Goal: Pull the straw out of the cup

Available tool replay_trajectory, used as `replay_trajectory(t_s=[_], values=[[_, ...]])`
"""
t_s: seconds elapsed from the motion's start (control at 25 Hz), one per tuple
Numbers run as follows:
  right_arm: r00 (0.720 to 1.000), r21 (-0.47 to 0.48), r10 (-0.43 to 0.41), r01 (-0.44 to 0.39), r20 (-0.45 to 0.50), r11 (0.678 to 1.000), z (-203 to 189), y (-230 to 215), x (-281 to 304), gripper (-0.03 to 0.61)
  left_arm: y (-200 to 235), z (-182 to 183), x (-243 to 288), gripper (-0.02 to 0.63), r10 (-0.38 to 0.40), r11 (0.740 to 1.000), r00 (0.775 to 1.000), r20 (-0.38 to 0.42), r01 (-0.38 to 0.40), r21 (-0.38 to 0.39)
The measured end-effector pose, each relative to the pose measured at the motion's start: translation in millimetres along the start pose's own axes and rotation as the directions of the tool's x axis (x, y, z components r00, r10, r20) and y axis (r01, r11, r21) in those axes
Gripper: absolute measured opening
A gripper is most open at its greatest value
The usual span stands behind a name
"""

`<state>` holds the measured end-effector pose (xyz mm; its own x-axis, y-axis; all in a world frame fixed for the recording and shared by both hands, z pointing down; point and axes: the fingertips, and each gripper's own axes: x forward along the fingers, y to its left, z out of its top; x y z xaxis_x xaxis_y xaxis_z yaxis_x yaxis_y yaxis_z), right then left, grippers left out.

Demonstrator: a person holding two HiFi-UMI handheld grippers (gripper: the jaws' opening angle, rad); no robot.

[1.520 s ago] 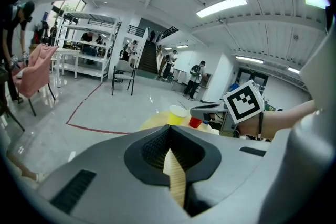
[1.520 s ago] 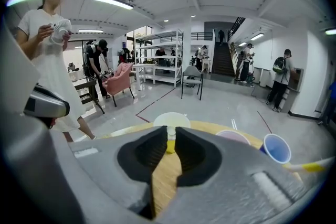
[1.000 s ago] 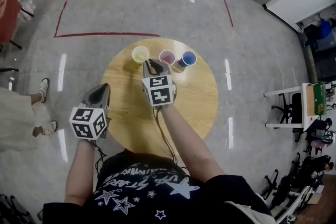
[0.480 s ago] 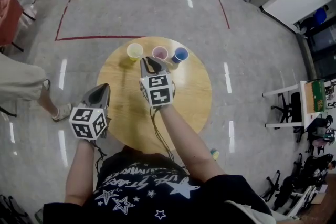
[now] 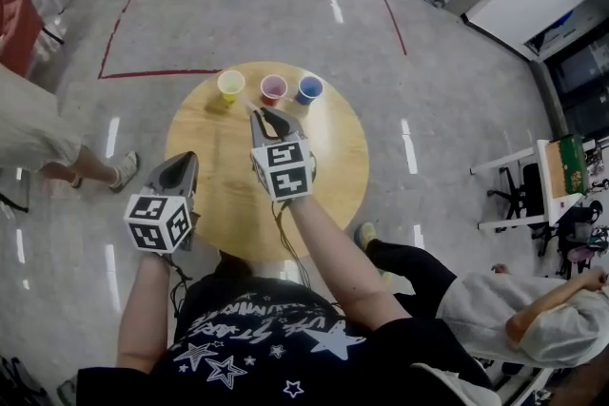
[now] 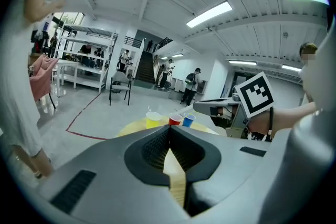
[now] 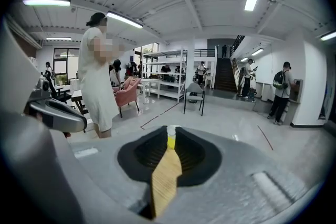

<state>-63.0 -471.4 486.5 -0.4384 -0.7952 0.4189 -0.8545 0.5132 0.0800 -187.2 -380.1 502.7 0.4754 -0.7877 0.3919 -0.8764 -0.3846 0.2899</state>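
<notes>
Three cups stand in a row at the far edge of the round wooden table (image 5: 324,176): yellow (image 5: 229,85), pink-red (image 5: 273,88) and blue (image 5: 308,88). My right gripper (image 5: 263,115) hovers just short of them, shut on a thin pale straw (image 6: 186,110) that sticks out of its tips toward the red cup (image 6: 175,119), above the cups. In the right gripper view the yellow cup (image 7: 171,140) shows through the slit of the closed jaws. My left gripper (image 5: 183,159) is held off the table's left edge, jaws together, empty.
A person's legs (image 5: 38,138) stand at the left, and another person (image 5: 495,299) is low on the floor at the right of the table. Red tape lines (image 5: 157,71) mark the grey floor behind. A chair (image 7: 195,94) and shelves stand farther off.
Both grippers have risen and drawn back from the cups, which now look smaller and farther away. The walker at left moved on, and a second person came into view at lower right.
</notes>
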Motion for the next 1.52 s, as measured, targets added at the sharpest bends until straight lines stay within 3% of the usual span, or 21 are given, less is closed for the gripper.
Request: replay_trajectory(t_s=[0.28, 0.6, 1.52], values=[[1.000, -0.006, -0.004, 0.004, -0.007, 1.000, -14, 3, -44, 0.043, -29, -4, -15, 0.006, -0.014, 1.000, 1.000, 0.011, 0.014, 0.017], [1.000, 0.000, 0.000, 0.000, 0.011, 1.000, -40, -10, -117, 0.043, -101, -24, -37, 0.006, -0.030, 0.999, 0.999, 0.019, 0.029, 0.037], [1.000, 0.023, 0.028, -0.028, 0.010, 0.999, -121, 19, -296, 0.041, -224, -107, -151, 0.006, 0.028, 1.000, 0.998, 0.056, -0.028, 0.013]])
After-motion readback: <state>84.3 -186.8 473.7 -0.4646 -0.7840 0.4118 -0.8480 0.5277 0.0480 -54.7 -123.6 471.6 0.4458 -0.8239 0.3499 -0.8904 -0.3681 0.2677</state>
